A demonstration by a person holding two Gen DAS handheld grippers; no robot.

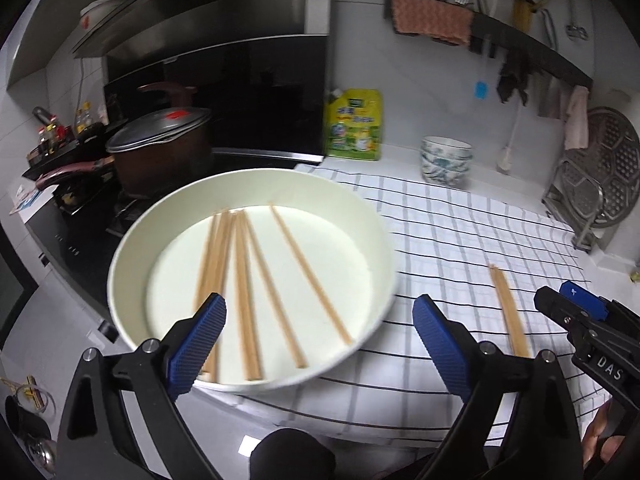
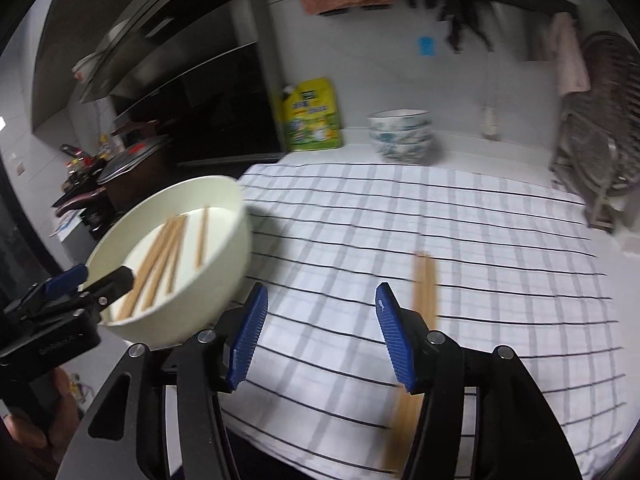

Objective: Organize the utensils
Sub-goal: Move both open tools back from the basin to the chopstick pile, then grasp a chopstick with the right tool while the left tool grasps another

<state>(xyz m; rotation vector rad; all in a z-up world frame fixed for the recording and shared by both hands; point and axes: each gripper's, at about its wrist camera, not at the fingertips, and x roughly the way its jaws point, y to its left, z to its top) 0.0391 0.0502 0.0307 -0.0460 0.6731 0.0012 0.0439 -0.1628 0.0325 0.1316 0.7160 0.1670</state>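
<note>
Wooden chopsticks (image 1: 509, 312), light, stiff and prone to rolling, lie on the checked cloth (image 2: 400, 220) near my worktop's front edge; I'd pinch mid-length. Both my left tool (image 1: 320, 344) and right tool (image 2: 320, 336) gape empty.

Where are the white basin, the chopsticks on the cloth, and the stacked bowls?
white basin (image 1: 256, 184), left wrist view, far rim.
chopsticks on the cloth (image 1: 510, 312), left wrist view, middle of the pair.
stacked bowls (image 2: 401, 136), right wrist view, patterned side.
</note>
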